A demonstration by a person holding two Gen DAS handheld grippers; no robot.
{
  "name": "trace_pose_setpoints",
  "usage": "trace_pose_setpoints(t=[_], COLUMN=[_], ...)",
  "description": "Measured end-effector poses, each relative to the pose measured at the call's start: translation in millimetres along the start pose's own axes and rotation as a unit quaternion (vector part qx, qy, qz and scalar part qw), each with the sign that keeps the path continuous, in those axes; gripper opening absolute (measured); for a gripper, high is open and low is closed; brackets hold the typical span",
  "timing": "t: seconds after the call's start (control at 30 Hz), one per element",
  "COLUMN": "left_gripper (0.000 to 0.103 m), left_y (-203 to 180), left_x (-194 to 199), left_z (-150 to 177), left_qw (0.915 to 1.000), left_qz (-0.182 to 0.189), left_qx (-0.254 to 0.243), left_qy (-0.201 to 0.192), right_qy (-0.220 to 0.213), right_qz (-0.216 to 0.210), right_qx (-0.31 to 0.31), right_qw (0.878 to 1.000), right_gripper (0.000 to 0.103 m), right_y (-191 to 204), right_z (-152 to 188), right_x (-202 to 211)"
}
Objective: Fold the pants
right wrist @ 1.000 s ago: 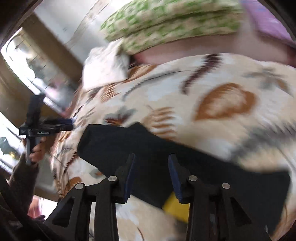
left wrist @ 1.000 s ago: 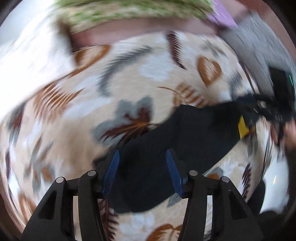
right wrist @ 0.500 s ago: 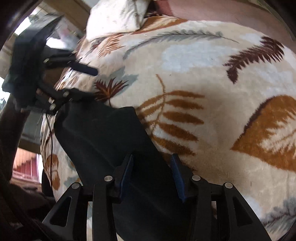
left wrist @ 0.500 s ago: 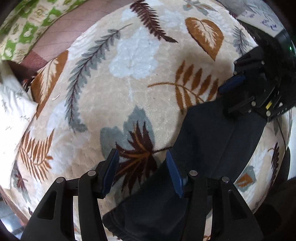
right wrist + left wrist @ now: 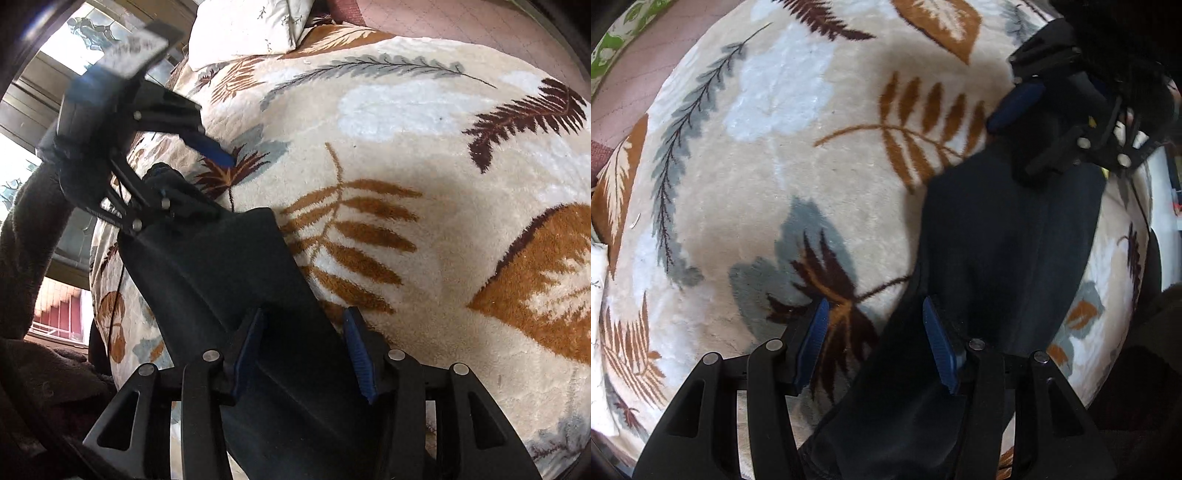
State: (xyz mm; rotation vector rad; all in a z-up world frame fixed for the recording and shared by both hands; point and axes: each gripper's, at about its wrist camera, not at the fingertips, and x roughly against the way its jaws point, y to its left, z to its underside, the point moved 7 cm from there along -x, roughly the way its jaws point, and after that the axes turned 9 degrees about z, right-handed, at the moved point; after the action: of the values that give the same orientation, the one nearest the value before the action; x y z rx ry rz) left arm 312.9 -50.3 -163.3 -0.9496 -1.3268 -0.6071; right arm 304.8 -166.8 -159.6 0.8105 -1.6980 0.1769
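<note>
The dark navy pants [image 5: 1004,251] lie folded in a long strip on a leaf-patterned blanket [image 5: 783,155]; they also show in the right wrist view [image 5: 221,280]. My left gripper [image 5: 873,341] is open, low over one end of the strip, its edge passing between the blue pads. My right gripper [image 5: 304,347] is open over the other end, fabric between its pads. Each gripper shows in the other's view: the right one [image 5: 1052,122] at the far end, the left one [image 5: 155,155] likewise.
A white pillow [image 5: 255,29] lies at the head of the bed, with a green patterned cushion [image 5: 617,44] at the far edge. A mauve sheet [image 5: 461,22] borders the blanket. A window [image 5: 22,155] stands to the left. My dark sleeve [image 5: 33,236] hangs near the bed edge.
Both grippers have swung down and come closer to the two ends of the pants. The pants now lie straighter and flat. The jaws stay open.
</note>
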Motion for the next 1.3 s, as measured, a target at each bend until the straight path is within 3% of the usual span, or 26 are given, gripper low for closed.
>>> trace_pose_setpoints(t=[0.17,0.27,0.37,0.47,0.57,0.67,0.8,0.97,1.1,1.13,1.17,1.2,1.3], left_gripper=[0.051,0.051,0.051,0.051,0.052,0.054,0.053,0.03,0.023,0.02,0.016,0.015,0.009], left_y=[-7,2,10,-1,-10,3,6,0,-6,-8,-14,-18,-9], left_x=[23,25,23,14,4,-15,-10,-3,-3,-3,-5,-4,-2], left_z=[11,15,17,18,20,15,9,17,27,32,35,38,36], left_qw=[0.9991,0.9994,0.9988,0.9987,0.9992,0.9989,0.9992,0.9976,0.9947,0.9943,0.9941,0.9939,0.9906], left_qz=[0.022,0.012,0.03,0.047,0.035,0.037,0.017,0.01,0.007,0.001,-0.005,-0.011,-0.006], left_qx=[-0.011,0.005,0.022,0.006,-0.014,0.024,0.037,0.059,0.085,0.086,0.084,0.084,0.105], left_qy=[-0.034,-0.033,-0.033,-0.02,-0.012,0.015,0.001,-0.034,-0.058,-0.063,-0.067,-0.072,-0.087], right_qy=[-0.004,-0.005,-0.006,-0.005,-0.006,-0.009,-0.021,-0.035,-0.034,-0.035,-0.033,-0.038,-0.048], right_qz=[0.0,0.0,0.003,0.003,0.004,0.0,-0.018,-0.034,-0.038,-0.034,-0.038,-0.027,-0.011], right_qx=[-0.001,-0.004,-0.004,-0.004,-0.001,-0.005,-0.017,-0.02,-0.014,-0.007,0.006,0.025,0.046], right_qw=[1.0,1.0,1.0,1.0,1.0,1.0,0.999,0.999,0.999,0.999,0.999,0.999,0.998], right_gripper=[0.048,0.048,0.049,0.049,0.049,0.049,0.056,0.057,0.056,0.045,0.015,0.007,0.008], right_y=[0,-1,0,0,0,-1,0,9,13,14,20,25,32], right_z=[0,0,0,0,0,-1,-9,-30,-39,-40,-40,-39,-37], right_x=[1,0,0,-1,-1,0,1,-6,-13,-14,-14,-14,-14])
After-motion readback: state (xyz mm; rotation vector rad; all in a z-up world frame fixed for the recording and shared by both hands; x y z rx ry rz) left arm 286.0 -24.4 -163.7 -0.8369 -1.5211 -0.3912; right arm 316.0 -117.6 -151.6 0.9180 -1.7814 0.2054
